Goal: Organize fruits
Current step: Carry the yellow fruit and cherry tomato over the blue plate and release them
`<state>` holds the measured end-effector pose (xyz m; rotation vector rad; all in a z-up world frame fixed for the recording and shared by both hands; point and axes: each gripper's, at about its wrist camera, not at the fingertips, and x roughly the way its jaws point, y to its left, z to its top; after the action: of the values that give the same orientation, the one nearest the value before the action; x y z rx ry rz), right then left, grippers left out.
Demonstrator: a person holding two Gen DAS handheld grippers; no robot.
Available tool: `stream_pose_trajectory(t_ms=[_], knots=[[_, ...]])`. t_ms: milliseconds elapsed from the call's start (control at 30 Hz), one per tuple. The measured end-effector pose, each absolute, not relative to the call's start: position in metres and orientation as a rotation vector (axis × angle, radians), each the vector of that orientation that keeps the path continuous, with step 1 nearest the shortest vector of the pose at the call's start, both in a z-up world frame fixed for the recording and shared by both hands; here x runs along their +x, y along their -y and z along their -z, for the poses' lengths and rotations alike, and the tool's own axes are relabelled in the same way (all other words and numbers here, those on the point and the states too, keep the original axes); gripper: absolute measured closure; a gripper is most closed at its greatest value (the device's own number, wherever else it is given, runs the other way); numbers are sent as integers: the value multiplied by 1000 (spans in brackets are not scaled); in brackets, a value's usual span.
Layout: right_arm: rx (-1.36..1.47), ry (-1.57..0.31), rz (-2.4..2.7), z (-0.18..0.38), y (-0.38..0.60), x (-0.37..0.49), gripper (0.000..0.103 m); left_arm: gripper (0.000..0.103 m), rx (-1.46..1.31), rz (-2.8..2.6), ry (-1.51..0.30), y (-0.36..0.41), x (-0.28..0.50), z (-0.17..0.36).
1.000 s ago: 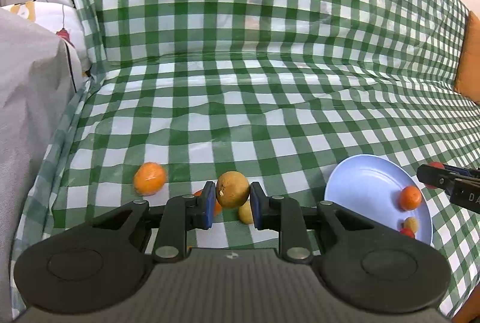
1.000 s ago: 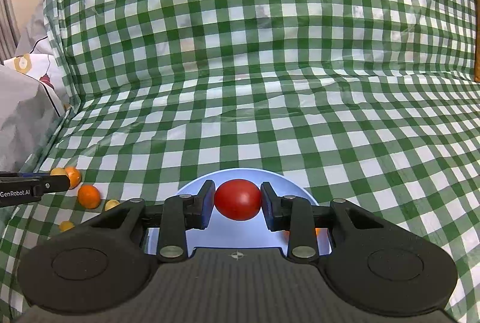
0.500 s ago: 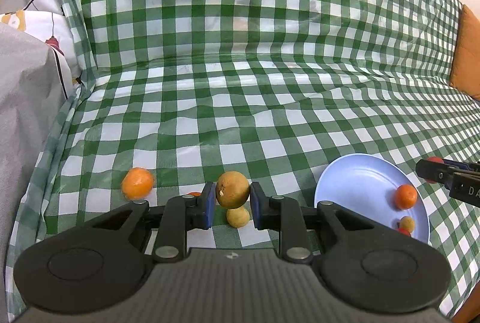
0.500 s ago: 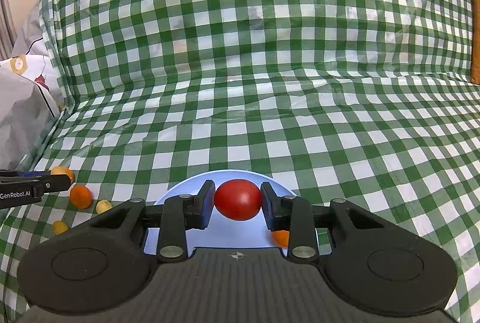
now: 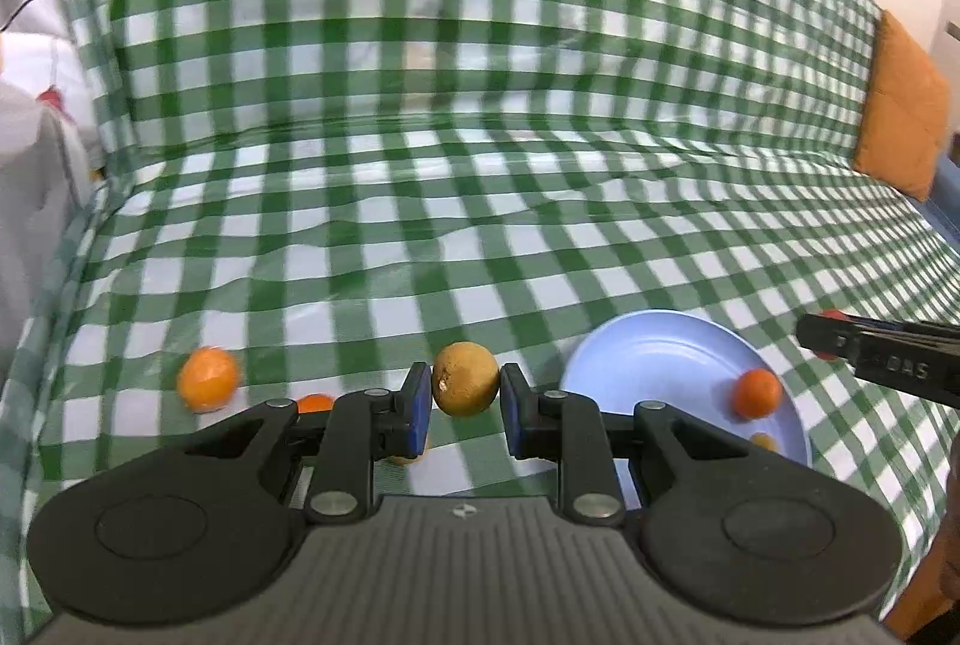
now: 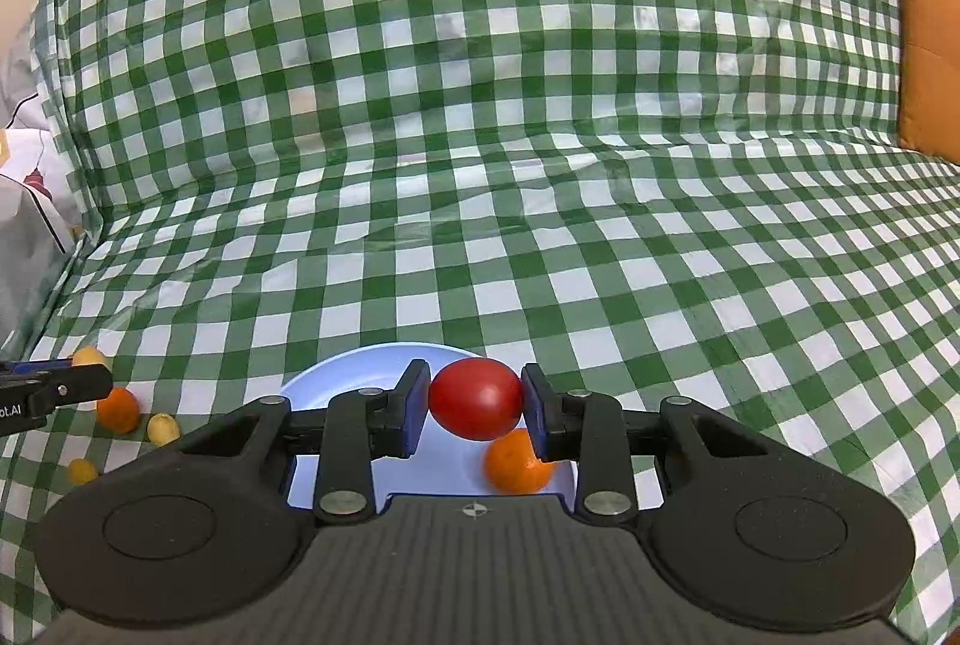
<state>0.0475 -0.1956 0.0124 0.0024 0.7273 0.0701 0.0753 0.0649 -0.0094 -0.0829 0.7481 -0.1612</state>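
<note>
Green-white checked cloth (image 6: pixel 540 237) covers the whole seat and backrest, plastic-looking, wrinkled, glare on the back part. Orange cushion (image 6: pixel 927 57) far right, against the backrest. Grey-white fabric (image 5: pixel 30 177) with a printed pattern bunched at far left edge.

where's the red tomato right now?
Right wrist view: the tomato is clamped in the right gripper, held over the blue plate, just above an orange lying on it.

Home: sofa (image 6: pixel 480 165) under checked cloth, cushion (image 6: pixel 927 57).
</note>
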Motion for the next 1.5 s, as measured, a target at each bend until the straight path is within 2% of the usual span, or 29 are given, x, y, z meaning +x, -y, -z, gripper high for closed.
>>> stream_pose_trajectory(t_ms=[633, 1500], knots=[[-22, -764, -70, -6, 196, 50, 68, 76, 62, 315, -748, 16, 77, 27], [-51, -772, -102, 0, 196, 53, 68, 76, 62, 339, -728, 21, 74, 23]])
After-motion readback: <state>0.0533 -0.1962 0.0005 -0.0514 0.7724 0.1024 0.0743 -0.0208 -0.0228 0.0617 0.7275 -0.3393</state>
